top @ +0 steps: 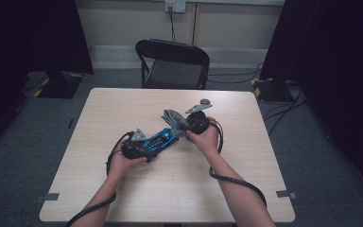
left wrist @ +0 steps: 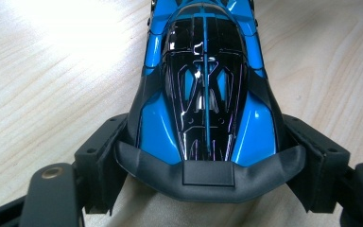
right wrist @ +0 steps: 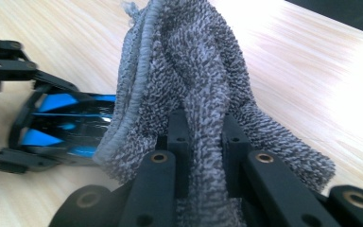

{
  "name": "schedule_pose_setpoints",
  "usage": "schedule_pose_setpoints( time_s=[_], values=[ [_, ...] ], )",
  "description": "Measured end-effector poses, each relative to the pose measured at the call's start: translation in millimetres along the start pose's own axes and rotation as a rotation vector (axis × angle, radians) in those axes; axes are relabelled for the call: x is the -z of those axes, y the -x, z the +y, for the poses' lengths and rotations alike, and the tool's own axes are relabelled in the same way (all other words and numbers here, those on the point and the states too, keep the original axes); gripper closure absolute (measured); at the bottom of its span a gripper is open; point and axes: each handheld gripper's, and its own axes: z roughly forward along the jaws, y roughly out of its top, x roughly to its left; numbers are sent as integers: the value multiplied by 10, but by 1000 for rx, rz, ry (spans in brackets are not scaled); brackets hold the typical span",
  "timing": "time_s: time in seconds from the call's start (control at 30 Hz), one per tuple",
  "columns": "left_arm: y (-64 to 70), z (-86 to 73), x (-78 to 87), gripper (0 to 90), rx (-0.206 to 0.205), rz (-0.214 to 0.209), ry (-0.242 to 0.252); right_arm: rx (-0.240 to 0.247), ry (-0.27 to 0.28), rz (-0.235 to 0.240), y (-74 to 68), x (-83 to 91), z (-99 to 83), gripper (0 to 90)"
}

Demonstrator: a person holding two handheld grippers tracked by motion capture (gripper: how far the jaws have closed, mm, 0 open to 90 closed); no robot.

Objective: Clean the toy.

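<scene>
A blue and black toy race car [top: 159, 138] lies on the wooden table [top: 123, 109] near its middle. My left gripper [top: 144, 146] is shut on the car's rear end; in the left gripper view the car [left wrist: 203, 90] runs away from me between the two jaws, which press on its flanks. My right gripper [top: 189, 124] is shut on a bunched grey terry cloth [top: 174, 118]. In the right gripper view the cloth [right wrist: 189, 85] stands up between the jaws and hangs over the car [right wrist: 61, 130], whose front end it touches or covers.
A black folding chair [top: 175, 64] stands behind the table's far edge. Dark curtains and stands with cables flank the room on both sides. Tape marks [top: 47, 197] sit at the table's near corners. Cables trail from both grippers along the forearms.
</scene>
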Motion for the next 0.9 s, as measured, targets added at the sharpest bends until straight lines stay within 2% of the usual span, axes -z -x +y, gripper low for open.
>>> schedule_pose_setpoints(
  time_s=[0.3, 0.9],
  values=[
    [0, 0, 0, 242, 0, 0, 0, 22, 2, 39, -152, -35, 31, 793],
    [0, 0, 1, 242, 1, 0, -2, 73, -21, 113, -541, -254, 75, 793]
  ],
)
